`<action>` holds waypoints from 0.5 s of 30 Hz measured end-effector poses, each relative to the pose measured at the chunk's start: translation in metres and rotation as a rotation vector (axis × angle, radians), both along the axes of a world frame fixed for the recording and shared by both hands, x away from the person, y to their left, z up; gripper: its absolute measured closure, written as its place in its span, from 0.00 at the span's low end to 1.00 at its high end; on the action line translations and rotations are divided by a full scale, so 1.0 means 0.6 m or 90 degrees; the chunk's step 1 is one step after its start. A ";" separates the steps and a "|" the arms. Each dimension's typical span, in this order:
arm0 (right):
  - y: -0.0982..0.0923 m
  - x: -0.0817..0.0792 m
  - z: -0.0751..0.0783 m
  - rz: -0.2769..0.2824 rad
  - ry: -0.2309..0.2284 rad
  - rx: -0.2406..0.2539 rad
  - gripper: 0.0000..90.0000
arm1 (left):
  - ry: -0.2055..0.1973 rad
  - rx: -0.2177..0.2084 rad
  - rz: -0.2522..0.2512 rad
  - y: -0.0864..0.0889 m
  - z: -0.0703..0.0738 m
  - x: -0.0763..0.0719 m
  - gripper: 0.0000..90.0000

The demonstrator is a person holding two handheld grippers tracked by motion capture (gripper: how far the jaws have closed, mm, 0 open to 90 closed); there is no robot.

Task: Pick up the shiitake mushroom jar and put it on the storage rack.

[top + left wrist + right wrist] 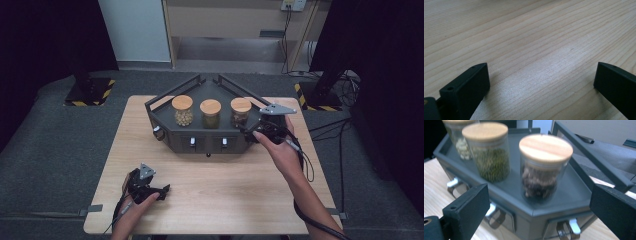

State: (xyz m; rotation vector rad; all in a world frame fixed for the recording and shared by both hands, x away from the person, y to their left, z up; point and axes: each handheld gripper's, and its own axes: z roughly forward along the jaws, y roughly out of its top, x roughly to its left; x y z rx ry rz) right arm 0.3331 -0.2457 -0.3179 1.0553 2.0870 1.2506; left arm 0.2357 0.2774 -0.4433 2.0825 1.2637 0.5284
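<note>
Right gripper (pixel 539 207), jaws wide apart and empty, faces the rightmost jar (pixel 543 167): clear glass, flat round wooden lid, dark brown and pale lumpy contents. Jar stands upright on the dark grey tray (pixel 574 192), right end of a three-jar row. Left gripper (pixel 541 80) rests agape on the table (pixel 529 37).

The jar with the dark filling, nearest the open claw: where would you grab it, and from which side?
Grip the jar with the dark filling around its glass body, below the wooden lid, coming level from the tray's front right, where the right gripper already faces it with jaws open. The jar stands upright and round, apart from the middle jar.
</note>
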 end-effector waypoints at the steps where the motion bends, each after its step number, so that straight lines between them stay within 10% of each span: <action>1: -0.001 -0.004 -0.002 0.002 0.002 -0.004 0.03 | 0.000 0.000 0.000 0.000 0.000 0.000 0.00; 15: -0.010 -0.039 -0.018 0.004 0.015 -0.023 0.03 | -0.001 0.000 0.001 0.000 0.000 -0.001 0.00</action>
